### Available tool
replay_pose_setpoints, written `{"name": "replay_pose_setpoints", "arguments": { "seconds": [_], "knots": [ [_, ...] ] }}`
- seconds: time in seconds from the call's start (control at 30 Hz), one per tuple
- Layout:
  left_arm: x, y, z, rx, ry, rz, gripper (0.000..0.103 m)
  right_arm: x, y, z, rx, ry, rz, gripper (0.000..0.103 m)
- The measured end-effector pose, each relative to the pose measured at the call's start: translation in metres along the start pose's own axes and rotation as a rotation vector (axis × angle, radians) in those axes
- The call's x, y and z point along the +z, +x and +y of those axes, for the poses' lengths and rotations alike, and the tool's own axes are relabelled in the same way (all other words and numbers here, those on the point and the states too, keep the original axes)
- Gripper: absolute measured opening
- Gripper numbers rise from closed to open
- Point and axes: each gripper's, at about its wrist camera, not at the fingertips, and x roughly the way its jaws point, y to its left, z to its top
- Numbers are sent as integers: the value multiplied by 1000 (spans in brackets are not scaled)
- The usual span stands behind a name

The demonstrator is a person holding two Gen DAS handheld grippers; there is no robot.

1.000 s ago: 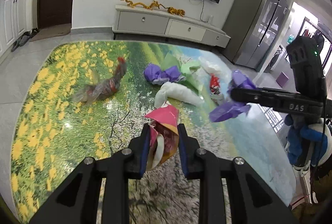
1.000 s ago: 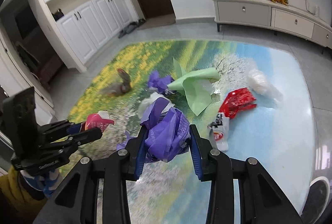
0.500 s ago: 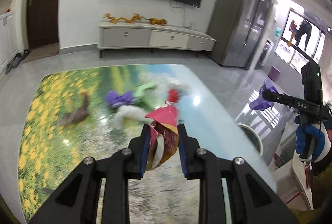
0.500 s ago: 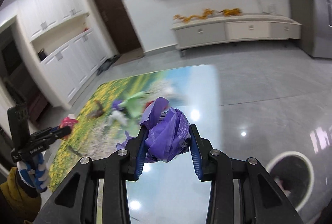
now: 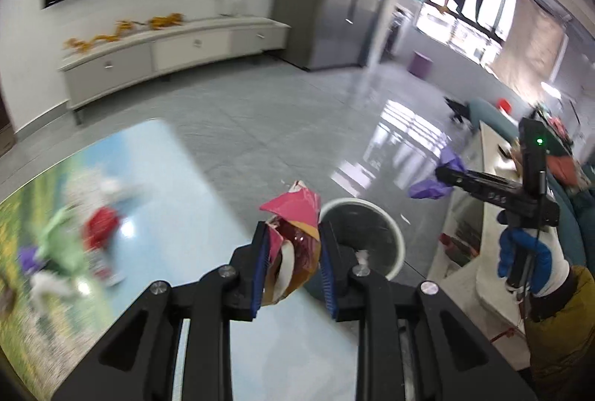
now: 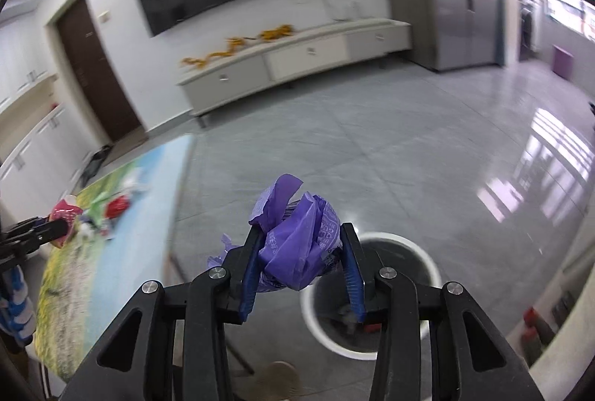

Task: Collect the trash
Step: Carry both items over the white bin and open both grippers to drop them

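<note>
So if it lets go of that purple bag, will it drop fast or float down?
Probably flutter down: the purple bag is thin crumpled plastic, likely very light. Its loose flaps suggest it is floppy. It may spring open a bit once the right hand-held gripper releases, possibly drifting off the bin.

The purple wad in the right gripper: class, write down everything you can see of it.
The purple wad looks like thin, crinkled plastic film, crumpled into a loose ball with pale print on one side. A torn flap sticks up at the top, and a small tail hangs out to the left. It sits between the blue pads of the right gripper, above the white-rimmed bin on the floor.
</note>
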Motion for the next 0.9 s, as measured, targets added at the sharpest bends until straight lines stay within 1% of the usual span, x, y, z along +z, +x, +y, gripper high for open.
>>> {"name": "replay_pose_setpoints", "arguments": {
  "seconds": [0.03,0.17,0.27,0.4,0.47,0.5,0.53,0.63,0.73,0.8,0.9],
  "knots": [
    [8,16,-14,-19,17,18,24,2,5,-9,-10,18,5,40],
    [28,61,-52,-66,49,68,24,2,21,-42,-45,66,25,40],
    [39,92,-72,-93,54,96,25,2,38,-58,-65,88,46,40],
    [51,133,-92,-131,39,130,27,0,64,-70,-84,105,85,43],
    [56,154,-99,-158,15,151,35,-2,75,-76,-82,114,103,45],
    [57,160,-101,-165,6,157,47,-2,82,-77,-87,119,116,48],
    [59,165,-103,-173,-3,157,55,-2,85,-78,-90,123,121,51],
    [61,174,-107,-194,-22,159,56,-6,90,-88,-105,152,129,56],
    [59,168,-108,-190,-13,150,56,-9,86,-95,-106,185,121,56],
    [56,159,-105,-170,-5,136,56,-8,80,-95,-99,196,104,56],
    [54,136,-102,-127,1,90,56,-3,63,-92,-81,210,62,56]
  ]
}}
